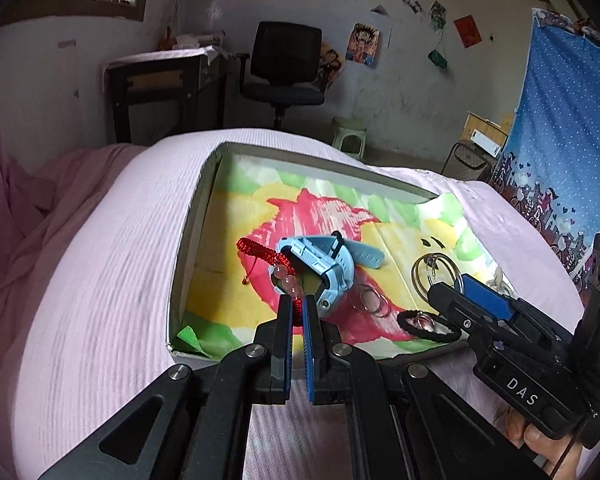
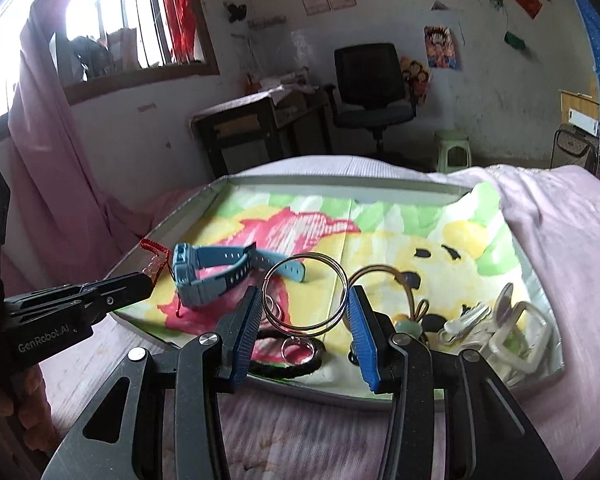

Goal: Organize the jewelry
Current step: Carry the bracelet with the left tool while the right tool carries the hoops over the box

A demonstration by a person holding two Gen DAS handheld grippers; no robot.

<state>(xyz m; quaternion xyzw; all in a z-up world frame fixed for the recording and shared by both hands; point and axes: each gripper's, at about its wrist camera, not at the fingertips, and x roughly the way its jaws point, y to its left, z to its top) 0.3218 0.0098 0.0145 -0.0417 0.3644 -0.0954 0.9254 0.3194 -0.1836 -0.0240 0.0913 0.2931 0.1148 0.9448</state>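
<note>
A shallow tray [image 2: 340, 179] on the bed holds a blue watch [image 2: 204, 276] and a black hair tie [image 1: 428, 326]. The left hand-held gripper [image 1: 298, 300] pinches a red beaded bracelet [image 1: 260, 249]; the right hand-held gripper [image 2: 304, 300] clamps a silver ring [image 2: 306, 294].

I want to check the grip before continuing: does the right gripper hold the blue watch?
No, the right gripper holds a large silver ring between its blue pads, while the blue watch lies apart on the tray.
</note>
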